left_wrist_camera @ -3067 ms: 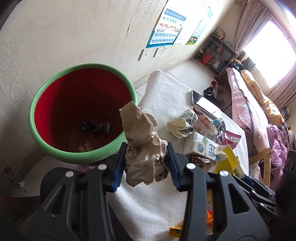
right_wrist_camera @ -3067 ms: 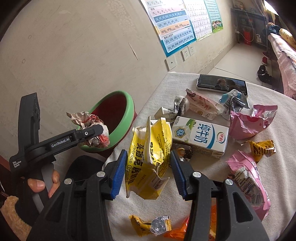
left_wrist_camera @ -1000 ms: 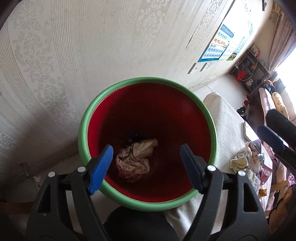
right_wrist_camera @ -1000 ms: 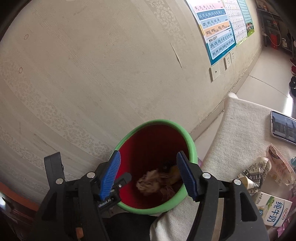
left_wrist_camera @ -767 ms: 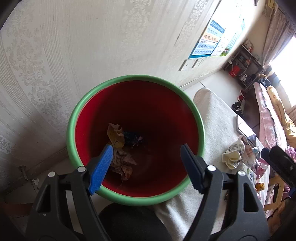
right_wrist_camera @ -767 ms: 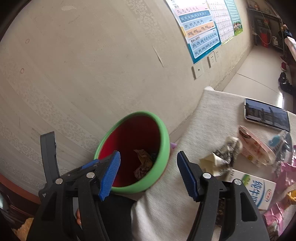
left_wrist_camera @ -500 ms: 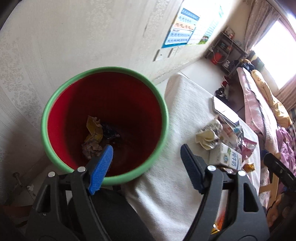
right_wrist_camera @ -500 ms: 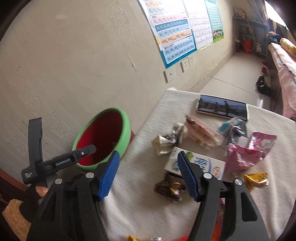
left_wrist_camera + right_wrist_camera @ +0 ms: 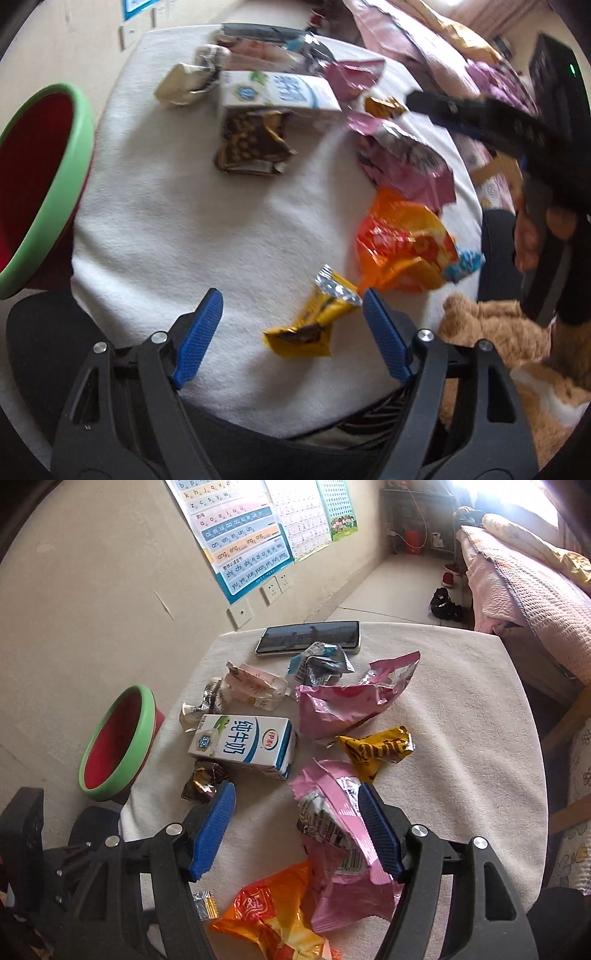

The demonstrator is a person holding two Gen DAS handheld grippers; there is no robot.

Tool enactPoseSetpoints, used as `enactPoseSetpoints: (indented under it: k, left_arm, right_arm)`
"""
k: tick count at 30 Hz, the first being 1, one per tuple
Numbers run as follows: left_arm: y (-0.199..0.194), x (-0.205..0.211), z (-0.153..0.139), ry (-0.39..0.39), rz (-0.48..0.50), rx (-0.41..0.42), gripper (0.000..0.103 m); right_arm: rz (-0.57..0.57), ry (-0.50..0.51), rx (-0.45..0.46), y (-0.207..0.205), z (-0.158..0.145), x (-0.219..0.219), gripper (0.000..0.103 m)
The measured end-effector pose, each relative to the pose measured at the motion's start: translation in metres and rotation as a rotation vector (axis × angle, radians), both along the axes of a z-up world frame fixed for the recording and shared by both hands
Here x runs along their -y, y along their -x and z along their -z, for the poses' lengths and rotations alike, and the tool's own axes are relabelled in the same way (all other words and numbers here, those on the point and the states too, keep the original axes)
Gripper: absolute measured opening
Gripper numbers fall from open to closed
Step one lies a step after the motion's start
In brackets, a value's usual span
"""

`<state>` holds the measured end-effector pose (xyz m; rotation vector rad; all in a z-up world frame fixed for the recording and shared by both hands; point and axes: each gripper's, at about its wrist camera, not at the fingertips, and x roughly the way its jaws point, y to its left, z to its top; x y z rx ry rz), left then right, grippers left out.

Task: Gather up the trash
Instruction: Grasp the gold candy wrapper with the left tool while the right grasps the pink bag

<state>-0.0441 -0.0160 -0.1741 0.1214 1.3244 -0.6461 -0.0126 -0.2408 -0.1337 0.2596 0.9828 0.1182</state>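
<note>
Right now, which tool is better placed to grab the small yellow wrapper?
Left tool: open, the yellow wrapper lies between its pads. The right tool is over a pink bag.

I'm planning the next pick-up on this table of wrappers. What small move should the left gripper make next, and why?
Probably lower the left gripper onto the small yellow wrapper and close. Its jaws are open and empty, and the wrapper lies flat on the white cloth right between its fingers, clear of the orange bag.

Crumpled wrappers strewn on white cloth: pink bag (image 9: 343,842), orange bag (image 9: 400,245), yellow wrapper (image 9: 314,319), milk carton (image 9: 242,744) on side. Red green-rimmed bin (image 9: 118,744) beside table.
</note>
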Motion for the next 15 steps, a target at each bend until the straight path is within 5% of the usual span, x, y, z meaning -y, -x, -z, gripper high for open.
enactPoseSetpoints:
  k: [5,7,10,15]
  left_arm:
    - [0.013,0.028,0.021,-0.095,0.142,-0.057,0.075]
    - [0.015,0.034,0.032,-0.131,0.155,-0.067,0.046]
    - [0.008,0.034,0.038,-0.121,0.129,-0.092,0.026]
    - [-0.014,0.009,0.025,-0.068,-0.007,-0.041,0.026]
  right_arm:
    - [0.007,-0.011,-0.016,-0.003,0.000,0.013,0.067]
    - [0.002,-0.018,-0.045,-0.003,0.004,0.018,0.067]
    - [-0.003,-0.022,-0.090,-0.002,0.011,0.023,0.067]
    - [0.016,-0.073,-0.170,-0.003,0.030,0.032,0.067]
